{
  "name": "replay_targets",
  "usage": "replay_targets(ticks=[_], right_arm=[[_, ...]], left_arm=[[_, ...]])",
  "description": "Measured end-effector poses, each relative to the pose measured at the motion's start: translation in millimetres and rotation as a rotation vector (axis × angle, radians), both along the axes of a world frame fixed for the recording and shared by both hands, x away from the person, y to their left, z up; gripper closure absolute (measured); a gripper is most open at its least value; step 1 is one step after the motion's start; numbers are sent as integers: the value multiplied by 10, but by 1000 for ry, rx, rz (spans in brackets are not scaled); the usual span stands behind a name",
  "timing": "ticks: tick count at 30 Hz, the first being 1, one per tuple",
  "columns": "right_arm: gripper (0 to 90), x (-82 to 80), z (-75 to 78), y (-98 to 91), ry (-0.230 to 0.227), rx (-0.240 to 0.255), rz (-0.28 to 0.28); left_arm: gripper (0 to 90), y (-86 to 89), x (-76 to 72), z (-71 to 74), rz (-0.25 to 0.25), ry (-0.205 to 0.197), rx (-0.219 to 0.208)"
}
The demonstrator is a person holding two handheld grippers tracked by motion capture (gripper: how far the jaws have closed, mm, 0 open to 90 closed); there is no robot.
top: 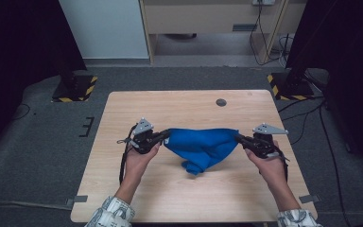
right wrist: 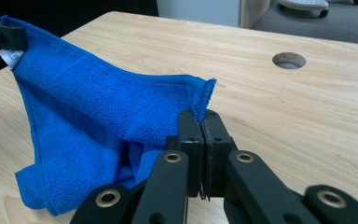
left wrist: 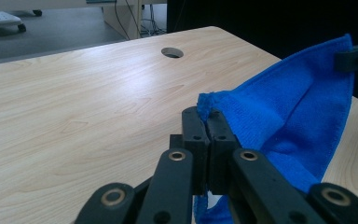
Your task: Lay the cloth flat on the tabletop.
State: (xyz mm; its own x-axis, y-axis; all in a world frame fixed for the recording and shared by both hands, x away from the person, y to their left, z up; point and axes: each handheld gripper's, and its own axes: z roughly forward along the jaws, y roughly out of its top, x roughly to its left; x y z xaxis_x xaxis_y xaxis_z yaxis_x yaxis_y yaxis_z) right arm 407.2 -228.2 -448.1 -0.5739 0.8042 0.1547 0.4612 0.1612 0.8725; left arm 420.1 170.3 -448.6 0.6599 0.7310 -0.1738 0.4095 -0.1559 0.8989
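Note:
A blue cloth (top: pixel 202 146) hangs stretched between my two grippers above the middle of the wooden table (top: pixel 189 106), its lower fold drooping onto the tabletop. My left gripper (top: pixel 166 135) is shut on the cloth's left corner (left wrist: pixel 208 103), its jaws pressed together with the fabric pinched between them. On the other side, my right gripper (top: pixel 238 138) is shut on the right corner (right wrist: pixel 204 100). In the left gripper view the cloth (left wrist: pixel 289 116) runs up to the other gripper's jaw at the far right. A small white label (right wrist: pixel 10 57) shows at the cloth's far corner.
A round cable hole (top: pixel 221 102) sits near the table's far edge. Two black stands with yellow-striped bases (top: pixel 74 87) (top: pixel 288 85) flank the table on the grey floor. A light wooden cabinet (top: pixel 208 19) stands at the back.

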Motion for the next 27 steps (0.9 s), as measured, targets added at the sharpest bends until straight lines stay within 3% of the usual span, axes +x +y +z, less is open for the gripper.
replay_targets(ticks=[6,9,12,17,23,27], right_arm=[[886,7,37,-6,4,1,-10],[886,-19,80,-5,-6,0,0],[886,-58,140,-3,-13,5,4],[886,-142,302,-39,-43,16,-2],[886,-287,607,-107,-81,31,12],[885,-250,657,-149,-79,24,11]], left_arm=[[882,2,-7,39,1,-1,1],[882,17,-19,87,18,-5,33],[882,59,-40,159,15,-15,12],[883,82,-112,334,4,-44,11],[883,76,-204,641,-5,-79,4],[883,24,-115,701,-6,-59,32]])
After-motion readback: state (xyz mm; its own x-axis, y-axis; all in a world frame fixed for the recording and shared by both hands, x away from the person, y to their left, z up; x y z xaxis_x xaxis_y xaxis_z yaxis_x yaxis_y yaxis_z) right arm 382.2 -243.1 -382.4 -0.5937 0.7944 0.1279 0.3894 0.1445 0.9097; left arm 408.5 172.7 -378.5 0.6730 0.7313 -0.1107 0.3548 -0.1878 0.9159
